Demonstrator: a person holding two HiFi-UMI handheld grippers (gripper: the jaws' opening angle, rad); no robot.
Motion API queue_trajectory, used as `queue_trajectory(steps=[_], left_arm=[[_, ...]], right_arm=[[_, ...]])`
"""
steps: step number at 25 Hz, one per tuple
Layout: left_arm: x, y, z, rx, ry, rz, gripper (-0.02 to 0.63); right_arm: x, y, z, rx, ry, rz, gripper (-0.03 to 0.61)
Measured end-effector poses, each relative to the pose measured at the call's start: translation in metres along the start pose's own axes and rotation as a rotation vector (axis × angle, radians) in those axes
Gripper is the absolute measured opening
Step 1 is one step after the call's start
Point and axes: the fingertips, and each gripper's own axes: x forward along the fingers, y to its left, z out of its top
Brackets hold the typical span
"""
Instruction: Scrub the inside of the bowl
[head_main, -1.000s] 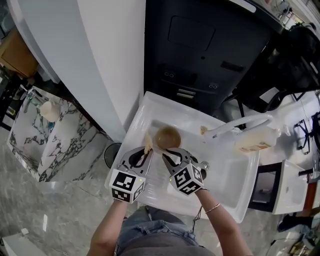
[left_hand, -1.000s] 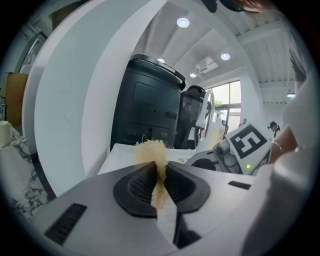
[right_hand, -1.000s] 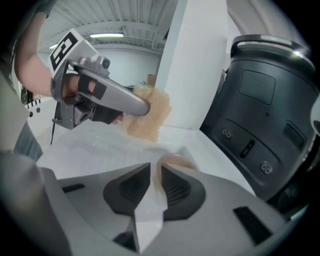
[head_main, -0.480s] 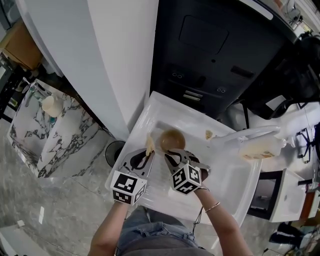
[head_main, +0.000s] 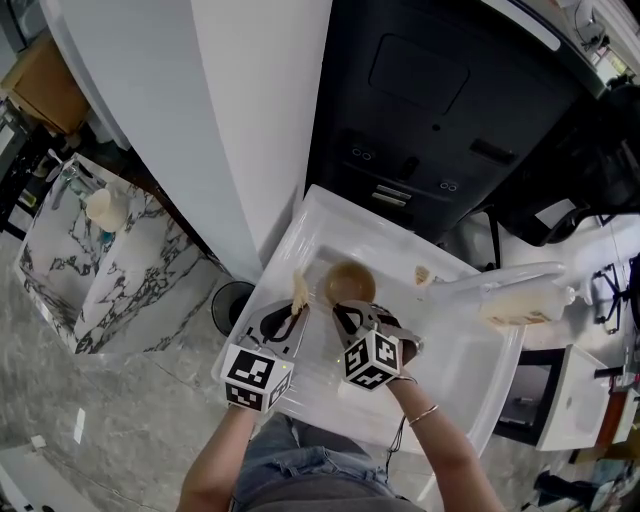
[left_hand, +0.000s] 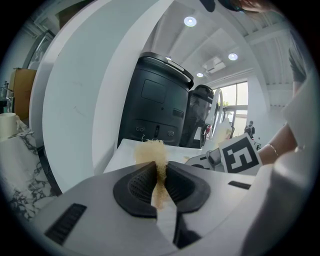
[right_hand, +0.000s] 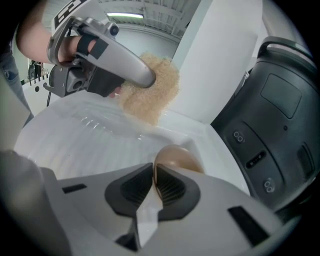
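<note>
A tan bowl (head_main: 347, 283) sits in the white sink (head_main: 460, 360); in the right gripper view the bowl (right_hand: 176, 158) shows just past the jaws. My right gripper (head_main: 344, 312) is shut on the bowl's near rim, its jaws pinching it. My left gripper (head_main: 297, 305) is shut on a tan fibrous scrub pad (head_main: 298, 288), held to the left of the bowl. In the left gripper view the scrub pad (left_hand: 152, 153) sticks up between the jaws. In the right gripper view the scrub pad (right_hand: 152, 95) hangs above the sink floor, apart from the bowl.
A white faucet (head_main: 497, 273) reaches over the sink from the right, with a soap bottle (head_main: 525, 303) beside it. A small tan scrap (head_main: 422, 274) lies at the sink's back. A black appliance (head_main: 440, 110) stands behind; a white curved wall (head_main: 200, 110) is at the left.
Both grippers have kept their holds; the bowl and scrub pad stay close together, shifting only slightly in the head view as the head camera moved.
</note>
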Motion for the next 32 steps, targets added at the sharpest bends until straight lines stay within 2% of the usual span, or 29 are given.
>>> queue_trajectory(steps=[7, 11, 18, 26, 32], left_arm=[[-0.003, 0.004, 0.005, 0.003, -0.007, 0.0, 0.044], [-0.007, 0.004, 0.009, 0.012, -0.018, -0.005, 0.044], [-0.016, 0.005, 0.022, 0.038, -0.04, -0.032, 0.045], [-0.022, 0.0, 0.036, 0.062, -0.059, -0.075, 0.044], [-0.025, -0.014, 0.039, 0.103, -0.056, -0.117, 0.044]], right_arm=[[0.0, -0.001, 0.001, 0.002, 0.007, 0.005, 0.028], [-0.014, -0.007, 0.013, 0.047, -0.044, -0.014, 0.025], [-0.059, -0.011, 0.051, 0.328, -0.284, 0.033, 0.025], [-0.092, -0.007, 0.058, 0.487, -0.398, 0.017, 0.023], [-0.12, -0.005, 0.055, 0.636, -0.541, 0.009, 0.023]])
